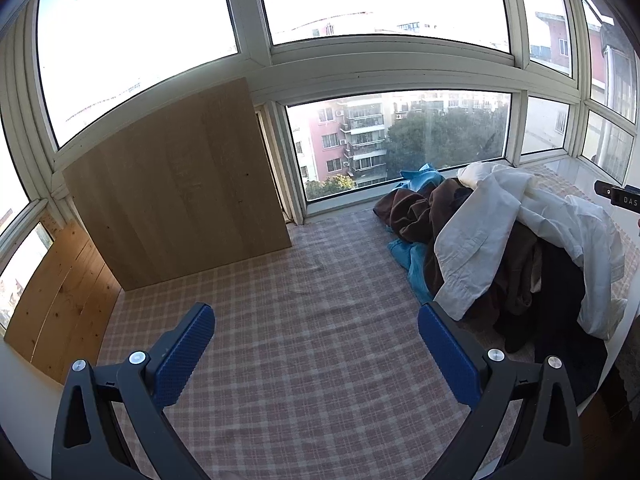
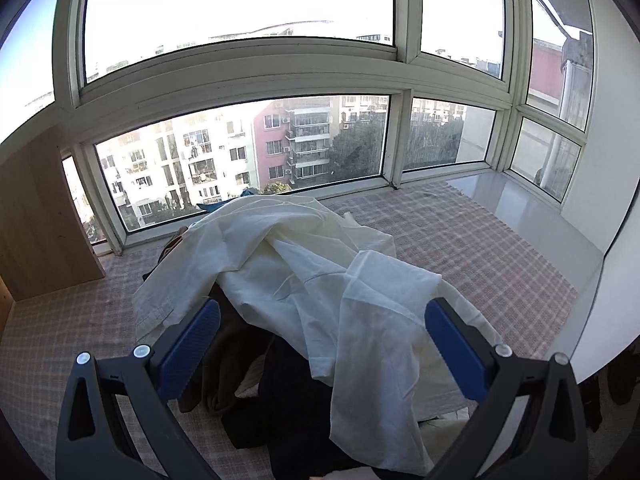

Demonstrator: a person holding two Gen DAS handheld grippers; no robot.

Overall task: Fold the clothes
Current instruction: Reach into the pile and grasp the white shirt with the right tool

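Both claws agape (empty), white shirt topping clothes pile

Bright daylight through windows — sky seemingly blown out, edges bowed.

White shirt covers most of the dark clothes beneath; blue garment shows only at the pile's edges. Right gripper cut off at the frame edge.

Clothes pile lies on the cloth, right of the board.
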